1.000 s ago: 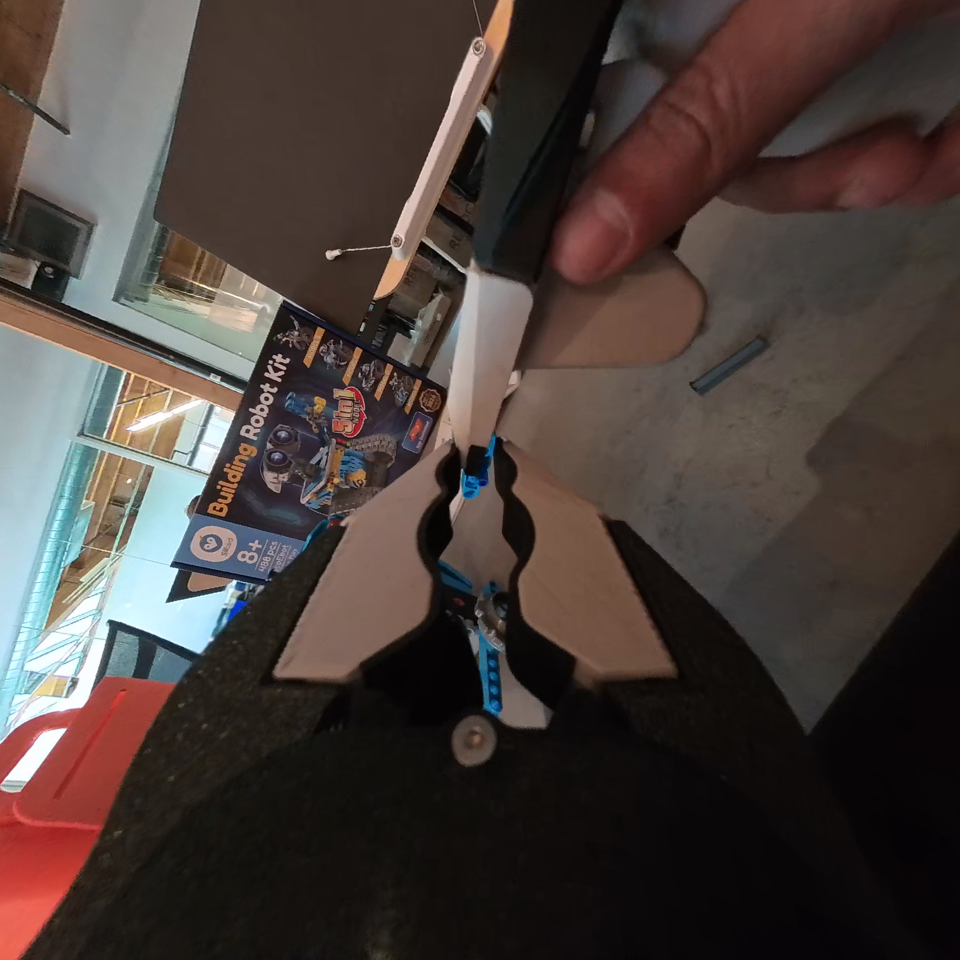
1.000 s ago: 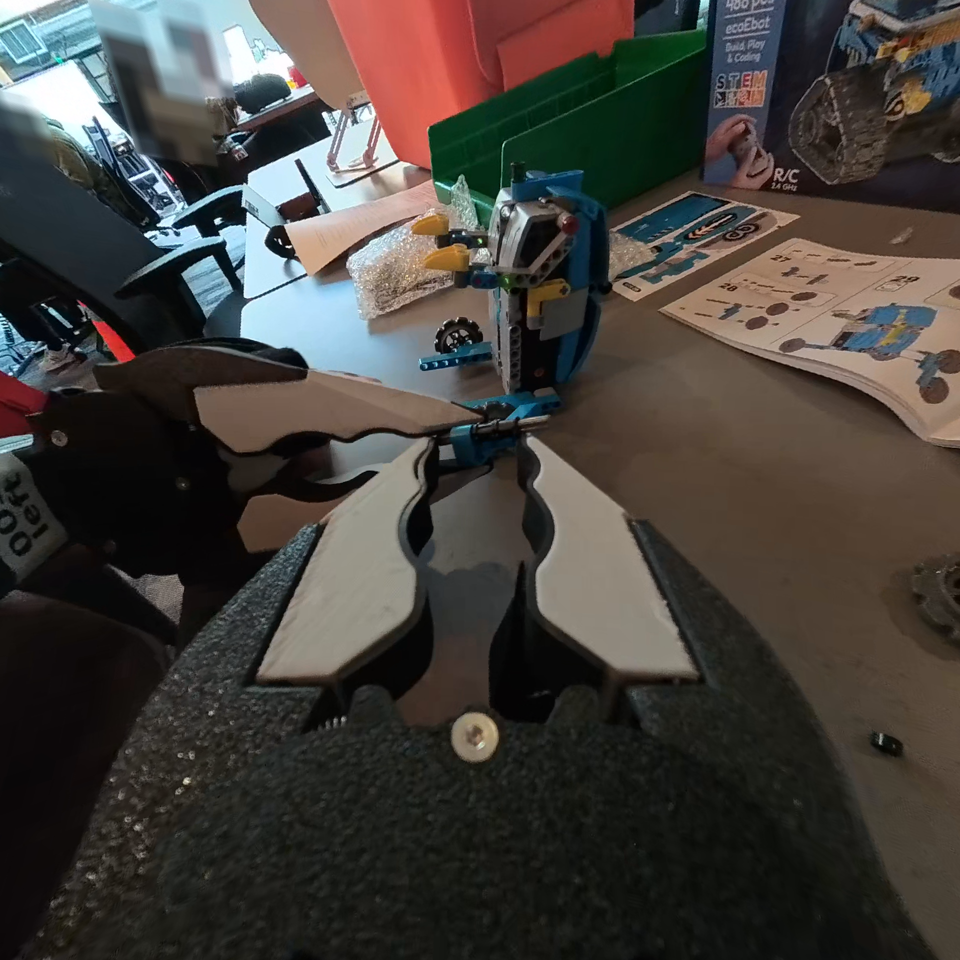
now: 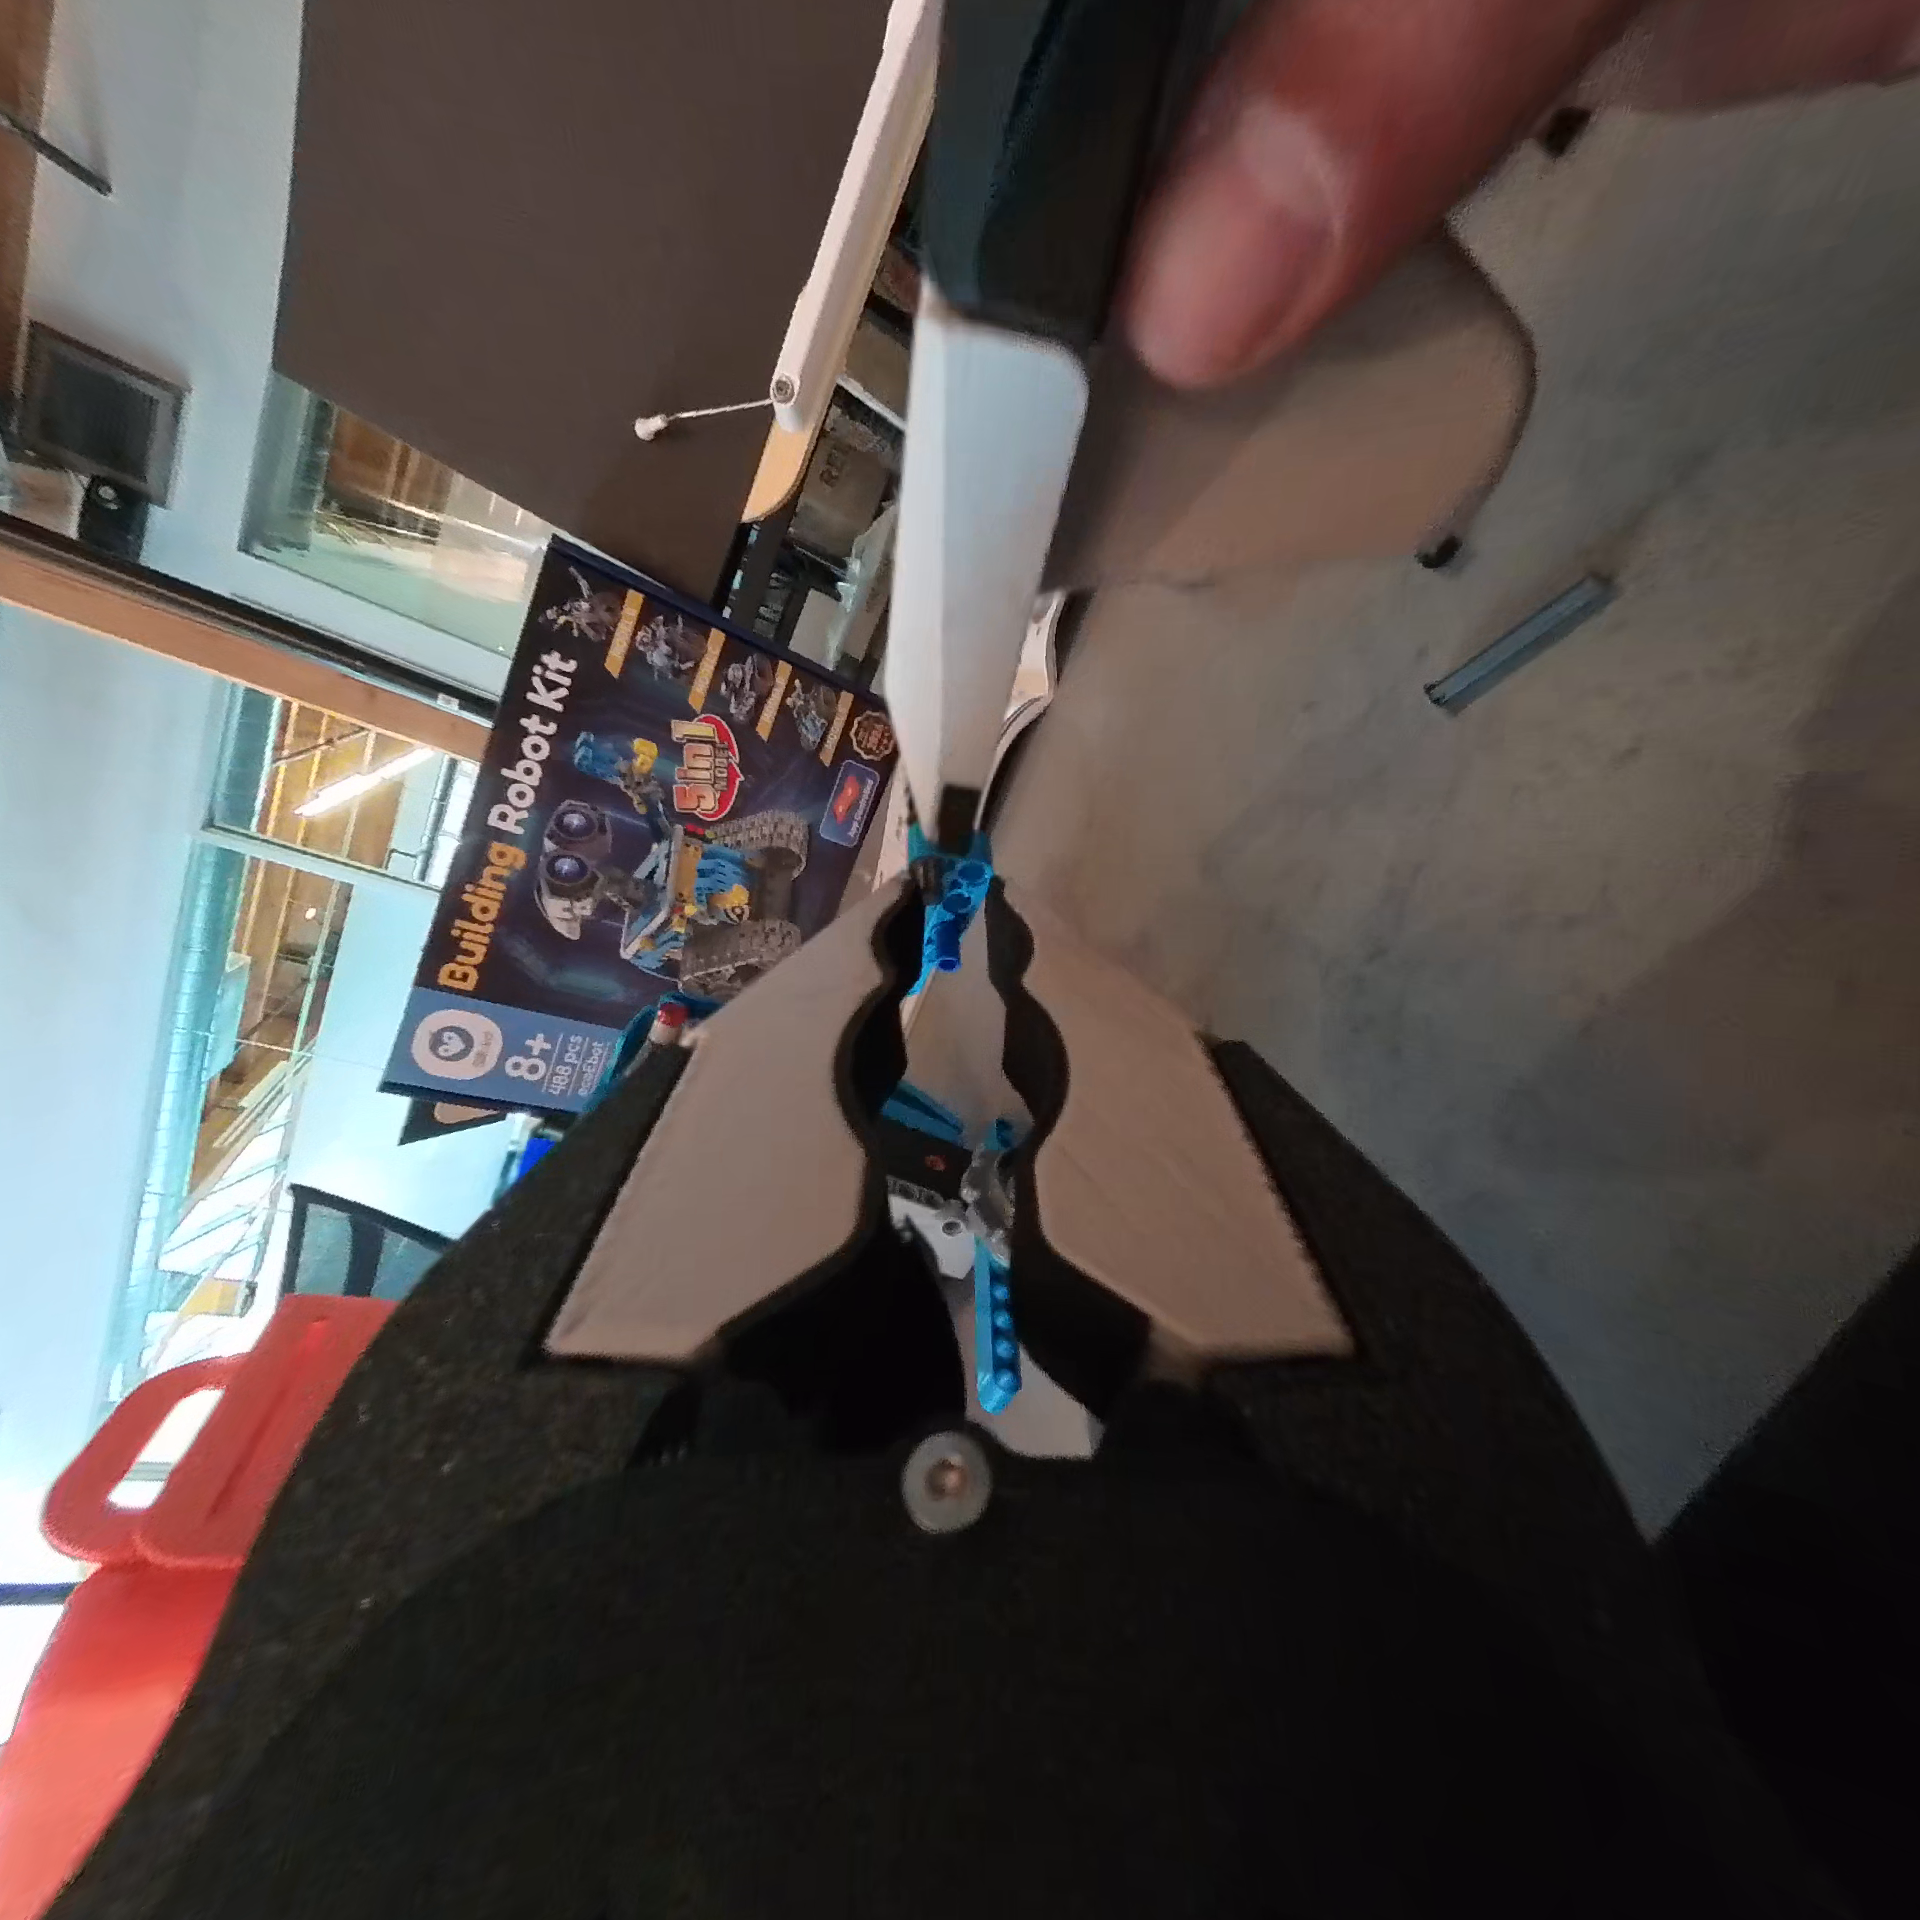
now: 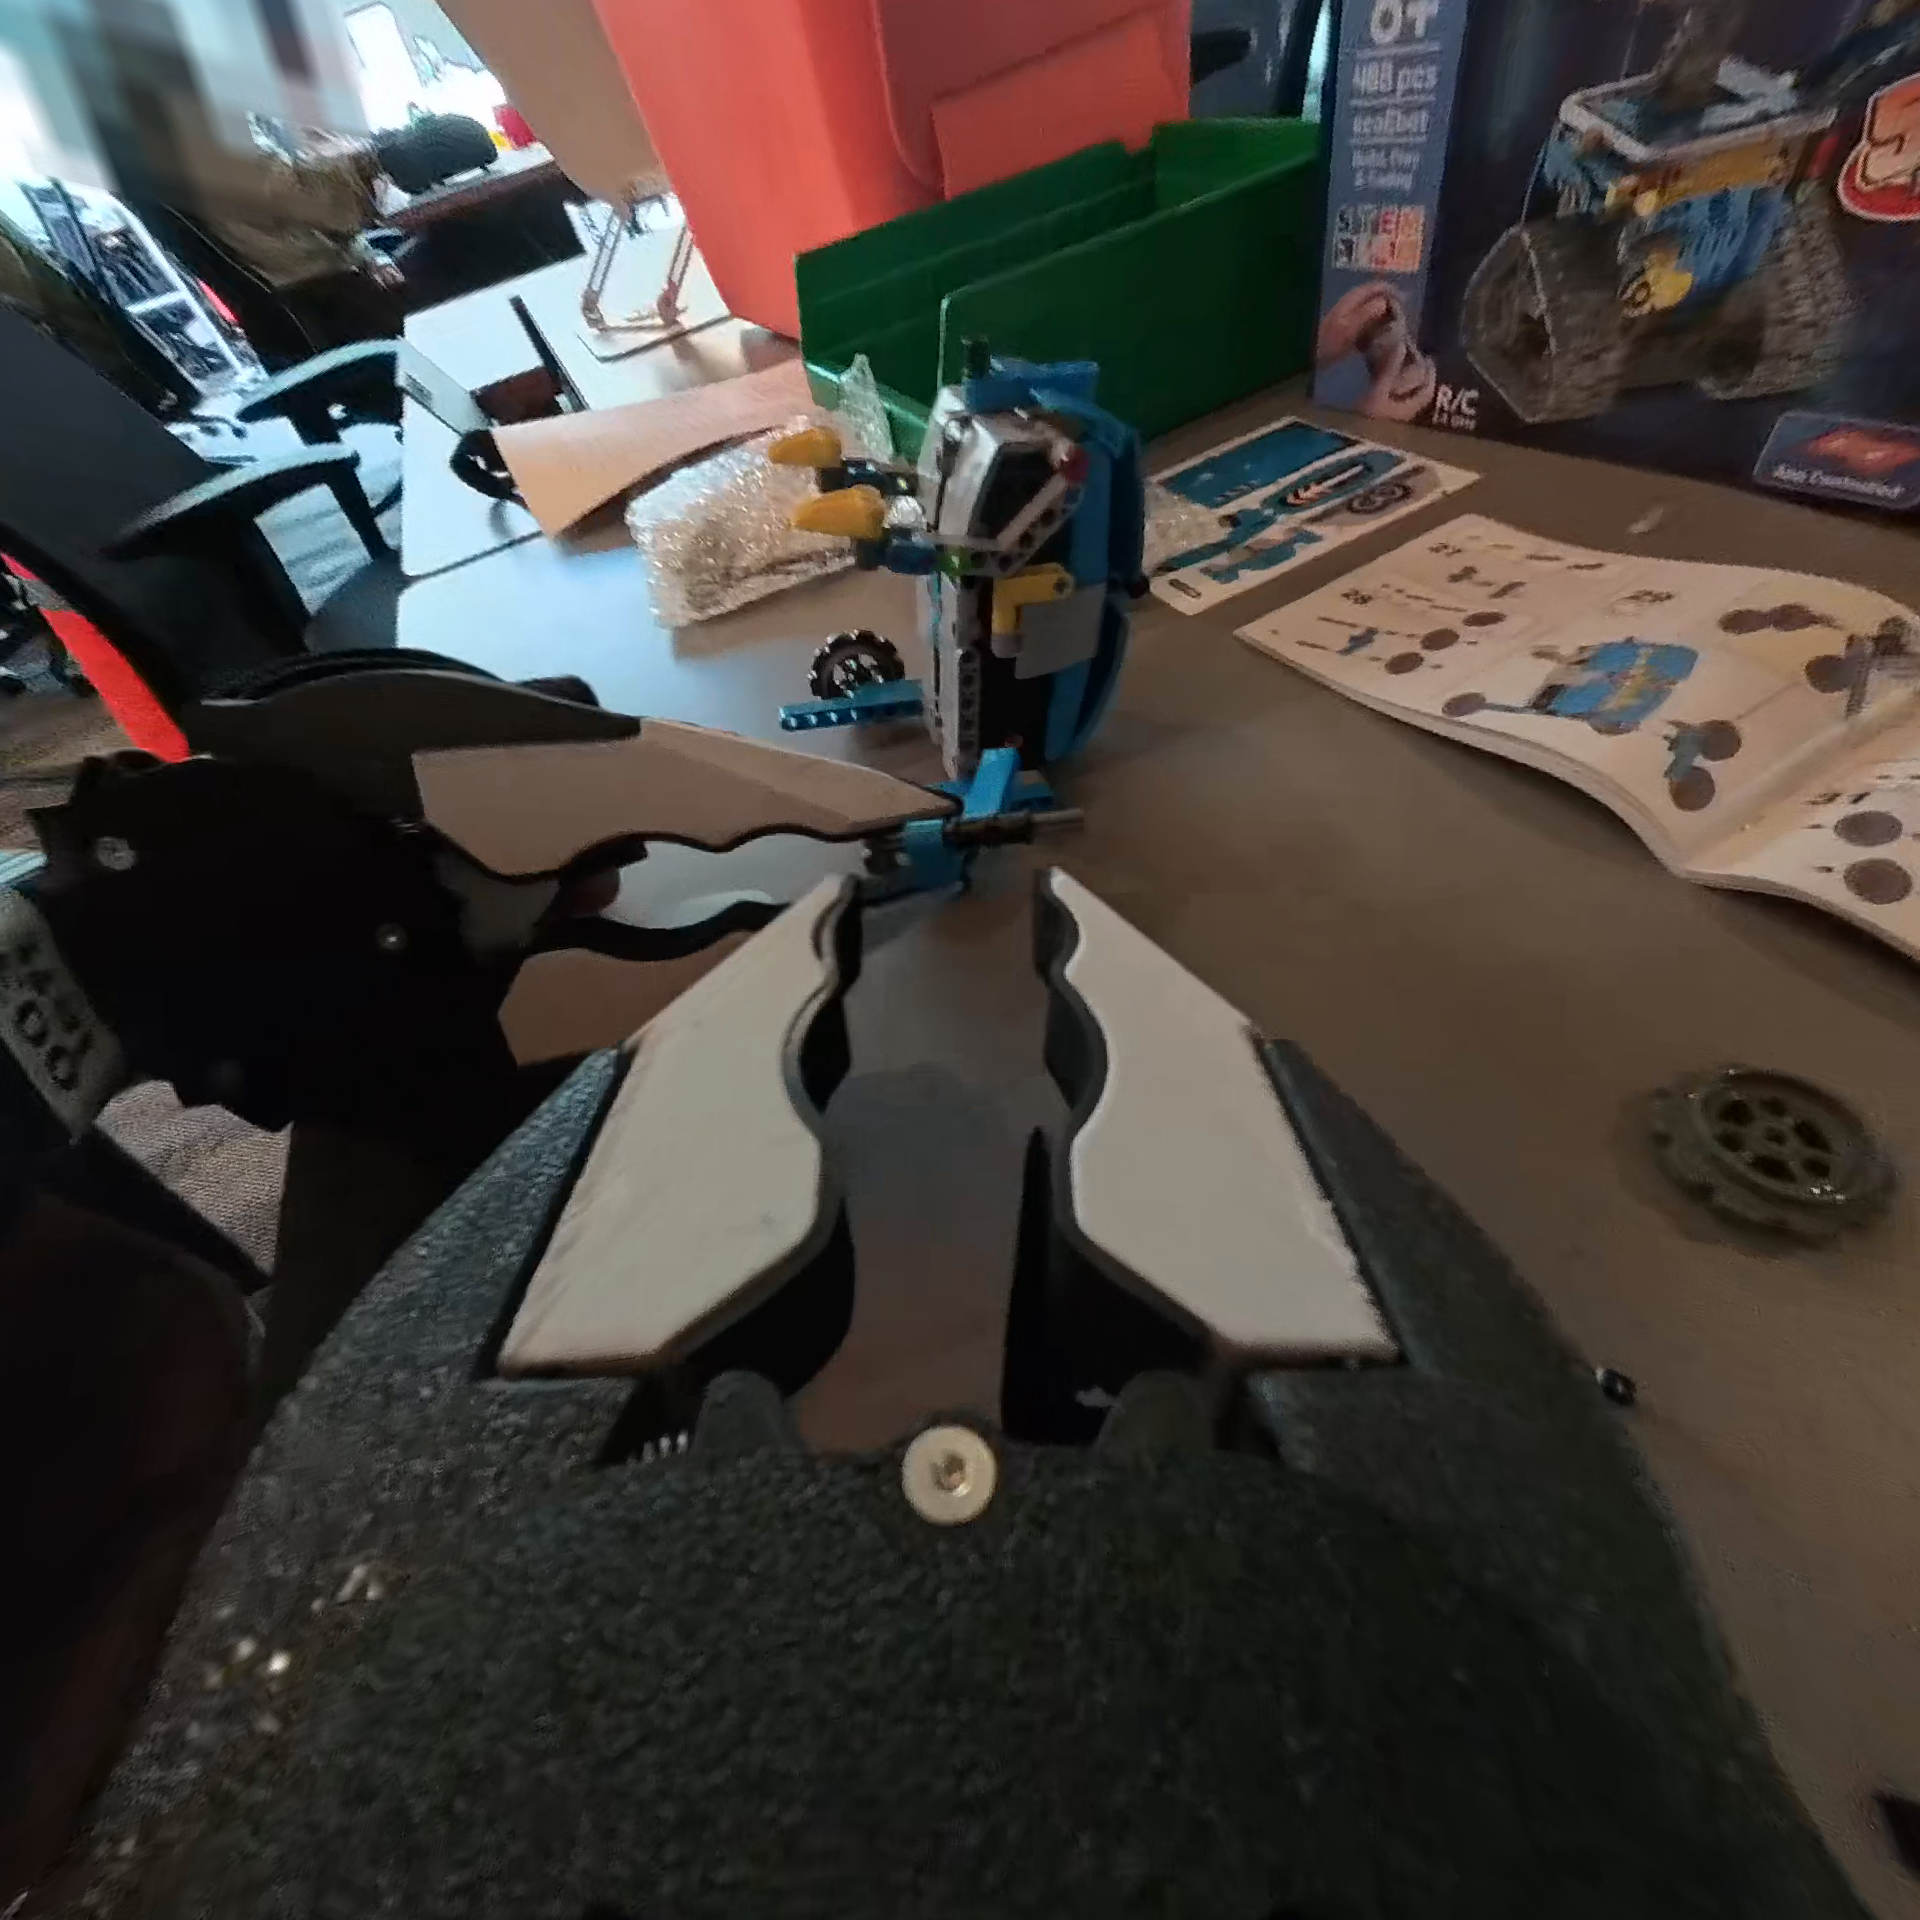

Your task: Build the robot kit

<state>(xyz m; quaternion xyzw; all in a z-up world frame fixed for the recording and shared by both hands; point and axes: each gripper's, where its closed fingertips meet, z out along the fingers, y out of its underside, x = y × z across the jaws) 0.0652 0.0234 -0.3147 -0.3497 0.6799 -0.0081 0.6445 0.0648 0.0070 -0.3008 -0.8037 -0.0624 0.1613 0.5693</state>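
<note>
Left gripper [image 4: 914, 821] clamped on small blue brick assembly [image 4: 961, 826] above counter [image 4: 1351, 987]. Right gripper [image 4: 945, 894] parted, empty, just beside it. Green bin [image 4: 1091, 249] behind standing blue model [image 4: 1023, 582]; contents hidden.

Office: desks [image 4: 582, 343], swivel chairs [image 4: 301, 447], glass partitions [image 3: 405, 520].

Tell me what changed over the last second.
The right gripper opened wider and backed slightly off the small blue piece. The left gripper stayed shut on that piece. The blue model, booklet and grey wheel stayed put.
</note>
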